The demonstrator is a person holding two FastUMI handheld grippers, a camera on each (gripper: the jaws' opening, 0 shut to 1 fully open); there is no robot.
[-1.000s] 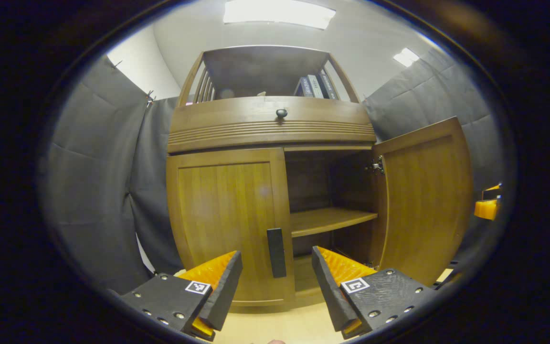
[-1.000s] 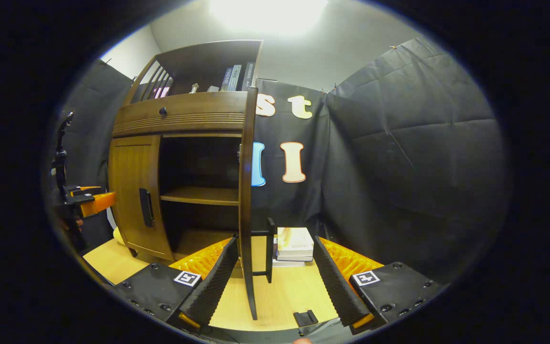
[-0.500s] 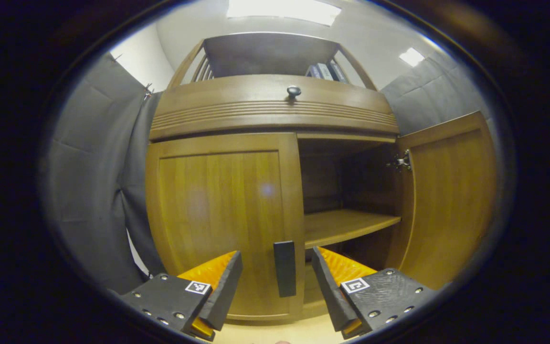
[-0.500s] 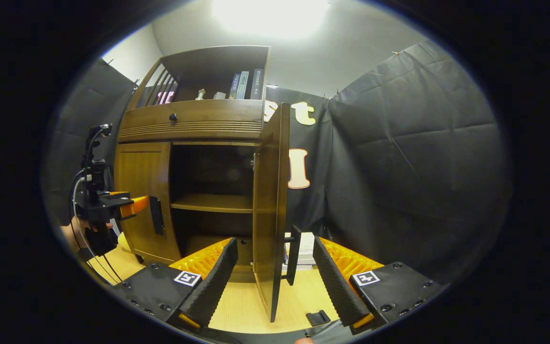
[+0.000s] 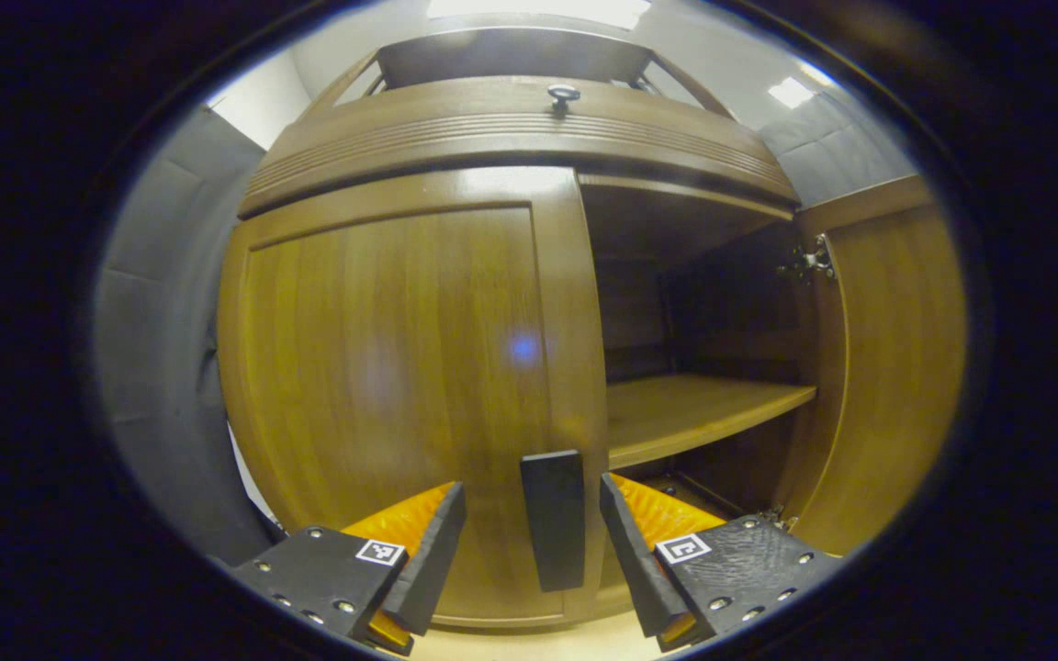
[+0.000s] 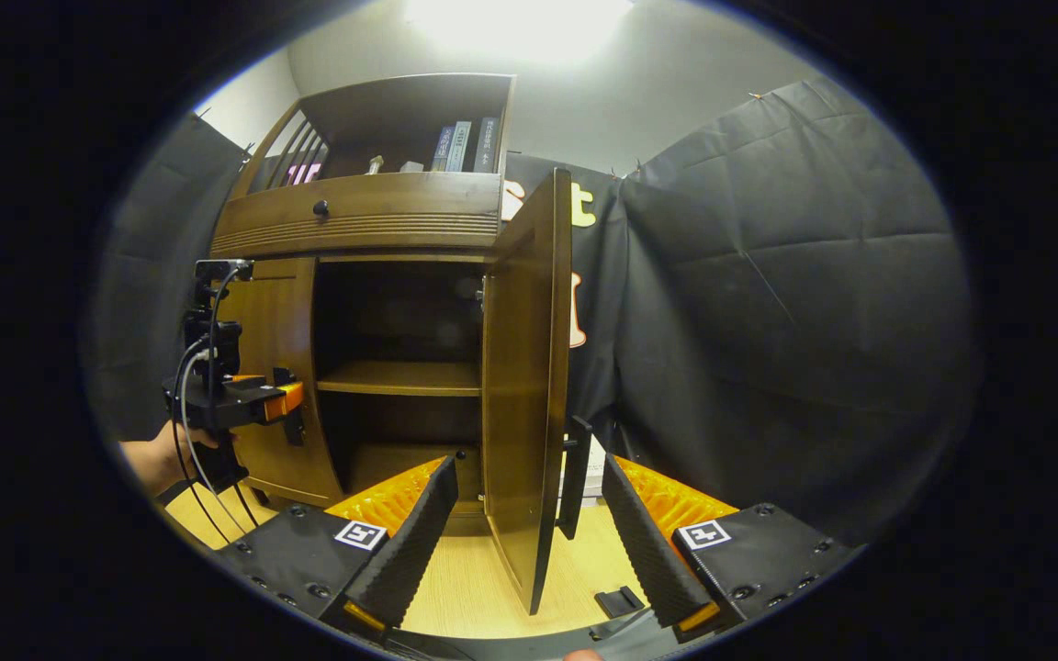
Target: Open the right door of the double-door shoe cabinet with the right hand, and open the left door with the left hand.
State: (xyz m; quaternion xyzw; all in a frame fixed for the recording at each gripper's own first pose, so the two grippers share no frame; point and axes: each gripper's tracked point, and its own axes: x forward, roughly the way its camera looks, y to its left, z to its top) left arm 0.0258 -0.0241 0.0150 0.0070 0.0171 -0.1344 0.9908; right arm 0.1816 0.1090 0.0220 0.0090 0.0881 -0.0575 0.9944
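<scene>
In the left gripper view, the left tongs [image 5: 529,542] are open, and the dark handle [image 5: 554,520] of the left door [image 5: 400,367] stands between the two fingers. A gap is on each side of the handle, so the fingers are not pressing it. The left door is closed. Just past its inner edge the cabinet is open: a wooden shelf [image 5: 694,413] crosses the dark inside, and the right door [image 5: 896,349] is swung out, with a metal hinge [image 5: 809,264] near its top. Above the doors runs a wide drawer front with a small knob [image 5: 563,95].

In the right gripper view, the right tongs [image 6: 524,542] are also open and grip nothing. The right door [image 6: 524,367] stands between the fingers but farther off, seen almost from its edge, and its dark handle [image 6: 575,477] is on the outer face. The light wooden floor [image 6: 483,588] lies under it, with a small black piece [image 6: 619,601] on it near the right finger. Farther to the left, a hand [image 6: 157,454] holds the left tongs [image 6: 288,404] at the handle of the left door [image 6: 276,404]. At the top of the shoe cabinet [image 6: 373,211], books [image 6: 465,145] stand in an open shelf. Black cloth [image 6: 768,321] hangs behind.
</scene>
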